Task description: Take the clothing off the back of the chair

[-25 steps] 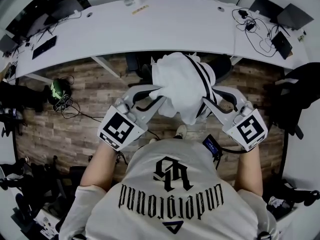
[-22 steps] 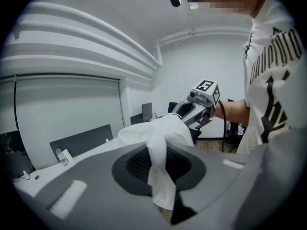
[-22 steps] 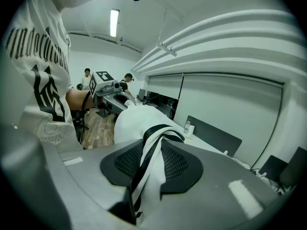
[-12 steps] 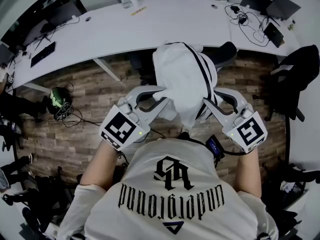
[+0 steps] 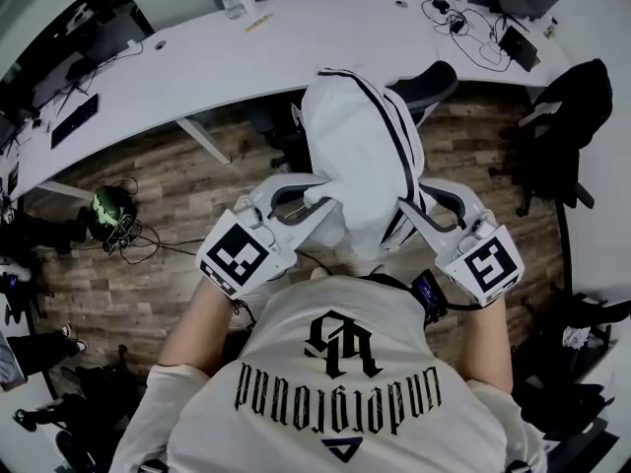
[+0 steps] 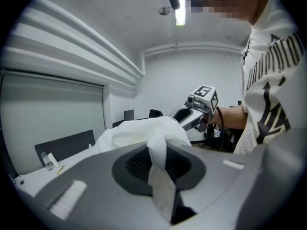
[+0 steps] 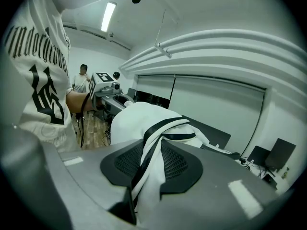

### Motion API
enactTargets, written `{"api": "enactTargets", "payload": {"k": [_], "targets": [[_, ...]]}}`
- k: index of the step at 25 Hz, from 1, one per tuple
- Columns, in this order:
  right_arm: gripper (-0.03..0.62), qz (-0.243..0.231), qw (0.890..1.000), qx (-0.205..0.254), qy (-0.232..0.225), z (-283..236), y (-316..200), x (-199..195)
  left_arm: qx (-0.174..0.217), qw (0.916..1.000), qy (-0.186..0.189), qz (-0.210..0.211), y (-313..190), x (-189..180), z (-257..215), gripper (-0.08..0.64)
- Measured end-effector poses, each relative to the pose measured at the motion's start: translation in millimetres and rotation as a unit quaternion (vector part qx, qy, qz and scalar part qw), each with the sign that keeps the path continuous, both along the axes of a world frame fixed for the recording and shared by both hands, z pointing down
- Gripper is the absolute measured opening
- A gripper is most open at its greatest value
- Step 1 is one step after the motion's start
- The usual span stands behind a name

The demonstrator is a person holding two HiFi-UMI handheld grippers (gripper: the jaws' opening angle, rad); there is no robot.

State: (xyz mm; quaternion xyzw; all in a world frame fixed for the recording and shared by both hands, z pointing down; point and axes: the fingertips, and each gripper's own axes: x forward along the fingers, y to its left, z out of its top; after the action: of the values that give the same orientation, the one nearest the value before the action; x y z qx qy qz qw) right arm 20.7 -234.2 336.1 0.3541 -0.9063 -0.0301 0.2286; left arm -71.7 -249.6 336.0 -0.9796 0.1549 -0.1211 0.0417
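Observation:
A white garment with black stripes hangs in the air between my two grippers, in front of the person's chest. My left gripper is shut on its white edge, and the cloth runs down between the jaws. My right gripper is shut on the striped edge. The black office chair stands beyond the garment by the white desk, its back partly hidden by the cloth. The garment appears clear of the chair.
A second black chair draped with dark clothing stands at the right. Laptops and cables lie on the desk's far right. A helmet and cords sit on the wooden floor at the left. Another person stands in the background.
Both grippers have carried the garment back from the desk. The chair now shows farther off, beyond the cloth's upper right edge. Both grips held.

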Motion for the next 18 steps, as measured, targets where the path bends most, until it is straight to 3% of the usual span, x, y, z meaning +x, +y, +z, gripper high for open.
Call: {"api": "enactTargets", "payload": {"k": [9,18], "targets": [[0.106,-0.006,1.000,0.014,-0.004,-10.1,35.7,7.6,0.006,0.9999,0.009,0.003,36.6,13.7,-10.7,0.092],[0.106,-0.020,1.000,0.018,-0.016,-15.5,95.9,65.6,-0.011,0.9998,0.002,-0.017,100.1,82.4,-19.5,0.092]]}}
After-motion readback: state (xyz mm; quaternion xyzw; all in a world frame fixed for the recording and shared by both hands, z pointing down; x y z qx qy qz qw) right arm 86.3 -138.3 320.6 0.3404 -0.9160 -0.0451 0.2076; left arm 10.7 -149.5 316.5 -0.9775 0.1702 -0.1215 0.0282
